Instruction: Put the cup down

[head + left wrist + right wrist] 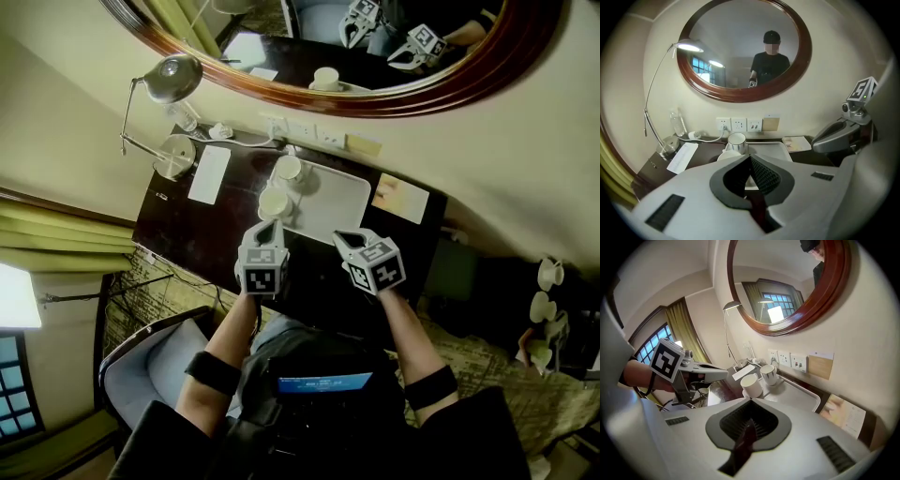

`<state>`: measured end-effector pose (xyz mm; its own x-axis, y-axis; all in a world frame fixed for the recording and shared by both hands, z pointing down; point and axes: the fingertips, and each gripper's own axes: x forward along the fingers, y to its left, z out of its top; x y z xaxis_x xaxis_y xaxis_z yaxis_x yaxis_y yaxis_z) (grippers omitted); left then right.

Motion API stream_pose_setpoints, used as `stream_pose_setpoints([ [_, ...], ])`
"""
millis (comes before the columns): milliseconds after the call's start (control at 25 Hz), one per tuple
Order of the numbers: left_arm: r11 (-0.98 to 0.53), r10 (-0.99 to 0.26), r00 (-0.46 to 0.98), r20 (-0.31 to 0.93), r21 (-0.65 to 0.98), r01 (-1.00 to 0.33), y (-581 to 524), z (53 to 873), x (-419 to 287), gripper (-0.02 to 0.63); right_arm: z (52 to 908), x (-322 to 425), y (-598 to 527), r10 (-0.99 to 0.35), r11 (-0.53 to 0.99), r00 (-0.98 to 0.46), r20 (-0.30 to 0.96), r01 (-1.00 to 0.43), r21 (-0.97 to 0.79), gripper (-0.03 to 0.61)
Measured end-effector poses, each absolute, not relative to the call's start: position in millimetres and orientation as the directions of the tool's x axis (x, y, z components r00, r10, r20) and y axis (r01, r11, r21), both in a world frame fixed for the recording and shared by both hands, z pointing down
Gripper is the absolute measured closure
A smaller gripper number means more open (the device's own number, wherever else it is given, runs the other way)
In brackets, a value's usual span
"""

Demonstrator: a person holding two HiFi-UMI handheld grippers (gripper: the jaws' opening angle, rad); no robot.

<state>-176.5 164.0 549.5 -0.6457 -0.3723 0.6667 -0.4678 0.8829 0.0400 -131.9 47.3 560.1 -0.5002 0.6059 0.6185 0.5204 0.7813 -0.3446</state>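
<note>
A smooth, round, white near cup and a far cup are set at the 9 o'clock edge of a flat pale tray on a dark shiny desk. The jaws of the left gripper and the right gripper are pressed together, with nothing pinched.

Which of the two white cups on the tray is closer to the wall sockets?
The cup at the tray's back corner, by the sockets; the other cup stands farther forward.
</note>
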Motion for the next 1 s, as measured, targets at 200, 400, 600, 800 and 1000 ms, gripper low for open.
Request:
stream_pose_setpoints([
  [200, 0.855, -0.438, -0.640, 0.631, 0.072, -0.514, 150.6, 537.4, -166.5, 0.609, 560.5, -130.0, 35.8, 0.592, 0.794, -0.513, 0.621, 0.504, -0.341, 0.577],
  [400, 0.868, -0.461, -0.648, 0.607, 0.155, -0.472, 159.3, 532.9, -161.3, 0.609, 564.2, -130.2, 23.0, 0.574, 0.809, -0.538, 0.617, 0.487, -0.328, 0.577],
  [600, 0.854, -0.479, -0.638, 0.603, 0.149, -0.499, 163.2, 525.3, -149.2, 0.609, 568.4, -123.6, 13.2, 0.558, 0.822, -0.542, 0.628, 0.465, -0.329, 0.577],
  [800, 0.850, -0.491, -0.645, 0.586, 0.158, -0.503, 165.9, 519.4, -137.9, 0.611, 571.6, -113.6, 4.8, 0.546, 0.830, -0.541, 0.639, 0.452, -0.327, 0.577],
  [1000, 0.837, -0.500, -0.633, 0.591, 0.144, -0.527, 164.7, 519.6, -128.2, 0.611, 573.1, -107.5, 0.0, 0.540, 0.835, -0.543, 0.643, 0.442, -0.328, 0.577],
])
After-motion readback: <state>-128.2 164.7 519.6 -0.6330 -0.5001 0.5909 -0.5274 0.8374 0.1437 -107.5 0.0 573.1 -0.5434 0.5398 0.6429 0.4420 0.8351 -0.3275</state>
